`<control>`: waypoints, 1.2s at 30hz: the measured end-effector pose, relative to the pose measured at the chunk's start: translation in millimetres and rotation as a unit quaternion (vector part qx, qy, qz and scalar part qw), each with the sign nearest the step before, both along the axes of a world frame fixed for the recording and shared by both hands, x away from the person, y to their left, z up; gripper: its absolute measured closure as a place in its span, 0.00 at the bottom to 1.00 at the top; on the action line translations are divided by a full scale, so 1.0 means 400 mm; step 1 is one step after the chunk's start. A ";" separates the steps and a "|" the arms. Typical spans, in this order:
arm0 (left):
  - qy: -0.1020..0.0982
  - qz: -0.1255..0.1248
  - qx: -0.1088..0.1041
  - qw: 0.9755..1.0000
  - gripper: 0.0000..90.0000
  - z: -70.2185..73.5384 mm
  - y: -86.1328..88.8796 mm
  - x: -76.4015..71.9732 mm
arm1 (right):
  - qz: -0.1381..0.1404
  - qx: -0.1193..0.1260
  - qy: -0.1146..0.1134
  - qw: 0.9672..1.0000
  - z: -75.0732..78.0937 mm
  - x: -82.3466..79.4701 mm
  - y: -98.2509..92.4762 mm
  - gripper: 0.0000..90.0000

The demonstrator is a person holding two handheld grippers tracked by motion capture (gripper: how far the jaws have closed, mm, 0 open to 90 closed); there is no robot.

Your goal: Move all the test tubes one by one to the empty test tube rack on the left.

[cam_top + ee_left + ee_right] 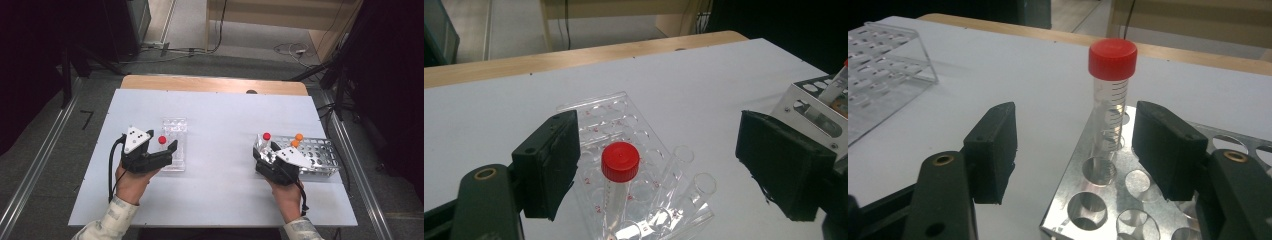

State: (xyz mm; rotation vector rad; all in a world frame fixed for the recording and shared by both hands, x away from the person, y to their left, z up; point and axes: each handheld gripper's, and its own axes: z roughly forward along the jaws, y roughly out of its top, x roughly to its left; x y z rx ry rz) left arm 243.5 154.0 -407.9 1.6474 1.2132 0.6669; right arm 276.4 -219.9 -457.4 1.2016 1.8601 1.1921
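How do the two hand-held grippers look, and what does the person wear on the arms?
Both the left gripper and the right gripper are black, with two blocky jaws faced with dark flat pads. Each carries a pale grey three-cornered plate dotted with small dark marks. A black cable trails from each. The jaw arms have brass-ringed holes. The sleeves are light with a faint pattern.

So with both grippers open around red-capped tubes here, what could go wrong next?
1. The right gripper straddles a red-capped tube standing at the corner of the metal rack; closing off-centre could tilt it or shift the rack.
2. The left gripper sits open around another red-capped tube in the clear rack; pulling away carelessly might knock the tube or nudge that light rack.
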 end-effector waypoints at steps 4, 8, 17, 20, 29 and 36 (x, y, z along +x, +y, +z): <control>0.001 -0.002 0.003 1.000 0.20 -0.002 -0.002 0.001 | -0.011 0.000 0.001 1.000 -0.008 0.017 0.000 0.43; 0.002 -0.002 0.002 1.000 0.20 -0.003 -0.004 0.001 | -0.019 -0.002 0.003 1.000 -0.014 0.026 -0.001 0.52; 0.004 -0.004 0.004 1.000 0.21 -0.005 -0.007 0.001 | -0.028 -0.006 0.004 1.000 -0.022 0.043 -0.002 0.64; 0.004 -0.004 0.004 1.000 0.21 -0.004 -0.008 0.001 | -0.032 -0.009 0.006 0.999 -0.025 0.048 -0.001 0.65; 0.003 -0.005 0.002 1.000 0.21 -0.005 -0.010 0.000 | -0.040 -0.013 0.003 0.999 -0.028 0.052 -0.001 0.75; 0.003 -0.006 0.002 1.000 0.21 -0.003 -0.009 -0.001 | -0.039 -0.014 -0.007 0.999 -0.019 0.047 -0.002 0.79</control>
